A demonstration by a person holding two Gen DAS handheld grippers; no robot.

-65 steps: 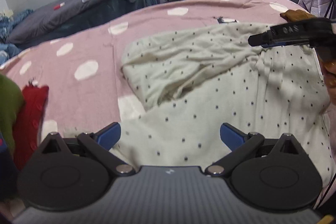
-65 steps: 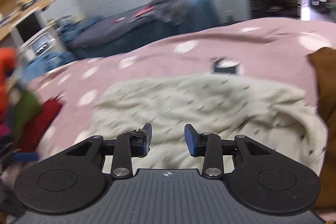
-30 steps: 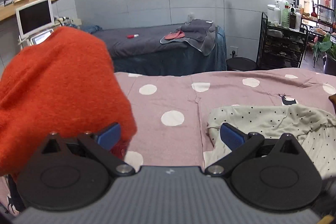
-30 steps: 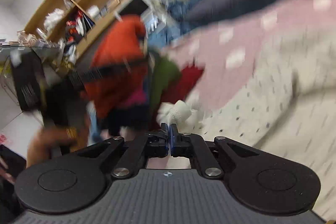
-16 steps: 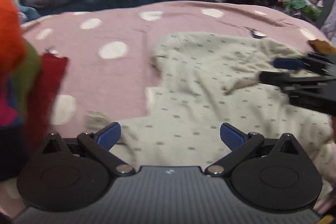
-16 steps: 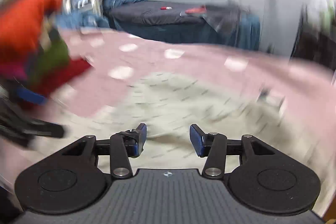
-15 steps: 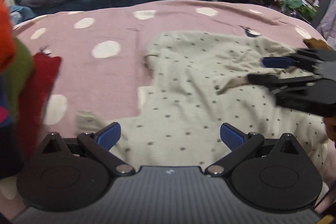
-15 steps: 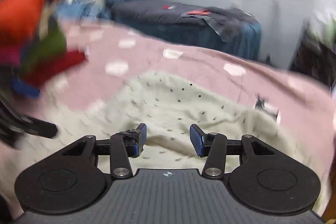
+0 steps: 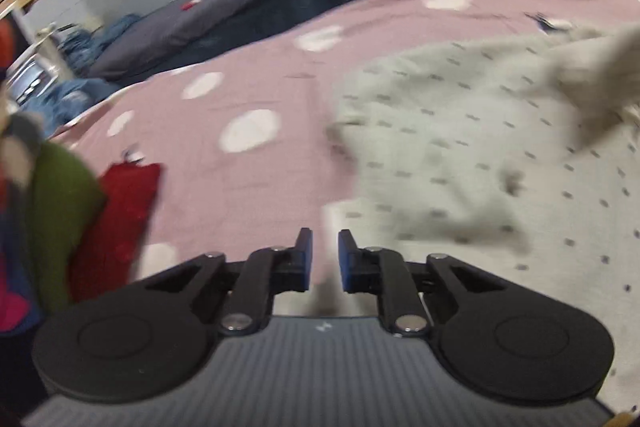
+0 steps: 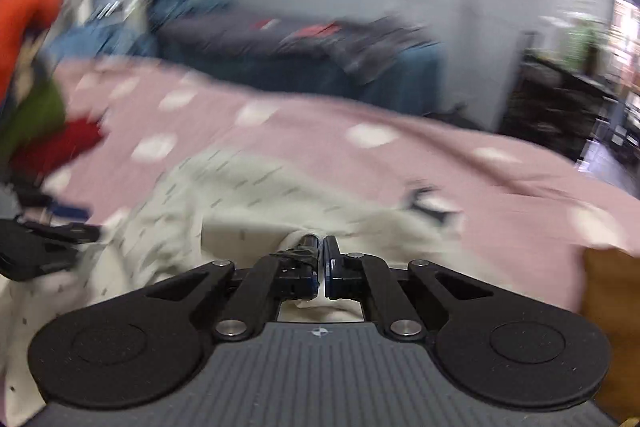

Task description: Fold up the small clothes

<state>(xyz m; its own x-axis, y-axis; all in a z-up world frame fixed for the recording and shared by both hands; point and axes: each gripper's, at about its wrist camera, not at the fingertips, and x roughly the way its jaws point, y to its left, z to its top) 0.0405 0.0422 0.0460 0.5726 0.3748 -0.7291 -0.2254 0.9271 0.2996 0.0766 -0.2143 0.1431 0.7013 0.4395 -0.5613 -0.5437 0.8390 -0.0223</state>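
A cream dotted garment (image 9: 460, 155) lies rumpled on the pink spotted bedspread (image 9: 240, 87). My left gripper (image 9: 324, 255) hangs low at the garment's near-left edge. Its jaws are closing and a narrow gap still shows between the blue pads. Blur hides whether any cloth lies in that gap. In the right wrist view my right gripper (image 10: 321, 247) is shut on a fold of the garment (image 10: 248, 195), with cloth draped over one fingertip (image 10: 300, 245). That fold rises at the far right of the left wrist view. The left gripper (image 10: 60, 227) shows at this view's left edge.
A pile of clothes sits at the left, with a red piece (image 9: 120, 211), a green one (image 9: 60, 195) and an orange one (image 10: 28, 15). A brown item (image 10: 612, 287) lies at the right. Behind the bedspread stand a dark treatment bed (image 9: 240, 7) and black shelving (image 10: 560, 107).
The left jaws went from wide apart to nearly together while the hand sank toward the garment's left edge. The right jaws, open half a second ago, have shut on a fold.
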